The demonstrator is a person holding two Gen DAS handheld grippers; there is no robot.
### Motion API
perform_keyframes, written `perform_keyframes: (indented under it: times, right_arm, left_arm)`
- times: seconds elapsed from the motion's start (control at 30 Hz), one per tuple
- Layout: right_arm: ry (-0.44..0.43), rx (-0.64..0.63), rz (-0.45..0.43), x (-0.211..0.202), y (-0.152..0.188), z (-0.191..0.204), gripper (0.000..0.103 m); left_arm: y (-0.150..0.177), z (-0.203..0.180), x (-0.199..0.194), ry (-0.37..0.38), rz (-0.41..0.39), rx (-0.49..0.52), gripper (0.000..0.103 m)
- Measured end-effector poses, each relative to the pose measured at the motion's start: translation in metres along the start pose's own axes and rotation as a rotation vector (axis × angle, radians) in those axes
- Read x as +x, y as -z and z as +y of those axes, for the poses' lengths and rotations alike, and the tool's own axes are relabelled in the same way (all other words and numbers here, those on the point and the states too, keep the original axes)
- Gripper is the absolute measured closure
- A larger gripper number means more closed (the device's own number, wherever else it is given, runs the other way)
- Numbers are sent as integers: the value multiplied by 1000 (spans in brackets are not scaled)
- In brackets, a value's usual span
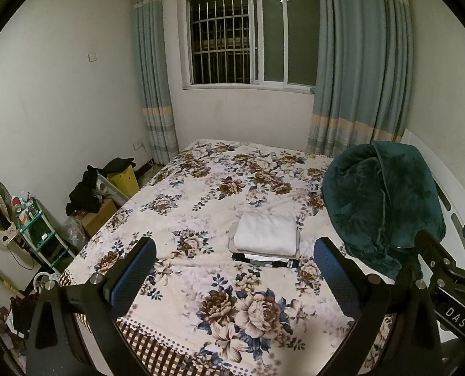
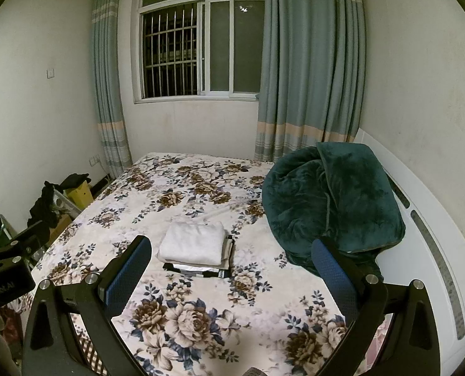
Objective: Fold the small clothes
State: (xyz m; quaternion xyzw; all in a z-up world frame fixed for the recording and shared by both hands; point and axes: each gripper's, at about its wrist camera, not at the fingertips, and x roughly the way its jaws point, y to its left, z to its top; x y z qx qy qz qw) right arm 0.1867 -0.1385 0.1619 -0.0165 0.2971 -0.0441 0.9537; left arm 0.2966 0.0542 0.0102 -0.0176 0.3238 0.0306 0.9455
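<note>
A small stack of folded clothes lies in the middle of the floral bed cover [image 1: 201, 194]. A white folded piece [image 1: 265, 230] is on top, over a beige piece and a black-and-white piece [image 1: 263, 260]. The stack also shows in the right wrist view [image 2: 194, 242]. My left gripper [image 1: 235, 274] is open and empty, held above the near part of the bed, short of the stack. My right gripper [image 2: 232, 275] is open and empty, also near the bed's front. The right gripper's body shows at the right edge of the left wrist view [image 1: 445, 269].
A dark green plush blanket [image 2: 329, 200] is bunched at the right side of the bed by the white headboard [image 2: 433, 250]. Left of the bed stand a shelf rack [image 1: 41, 235], boxes, dark clothes and a yellow bin [image 1: 124, 178]. Window and curtains are behind.
</note>
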Motion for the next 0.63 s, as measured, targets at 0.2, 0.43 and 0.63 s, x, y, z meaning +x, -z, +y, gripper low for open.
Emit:
perform_keyframes:
  times: [0.2, 0.43, 0.63]
  right_arm:
    - [2, 0, 0, 0, 1, 1, 0]
    - [-1, -1, 3, -3, 0, 7, 0]
    - [-8, -3, 2, -5, -3, 13, 0]
  left_arm:
    - [1, 0, 0, 0, 2, 2, 0]
    - [3, 0, -1, -4, -1, -1, 0]
    - [4, 9, -9, -22, -11, -10, 0]
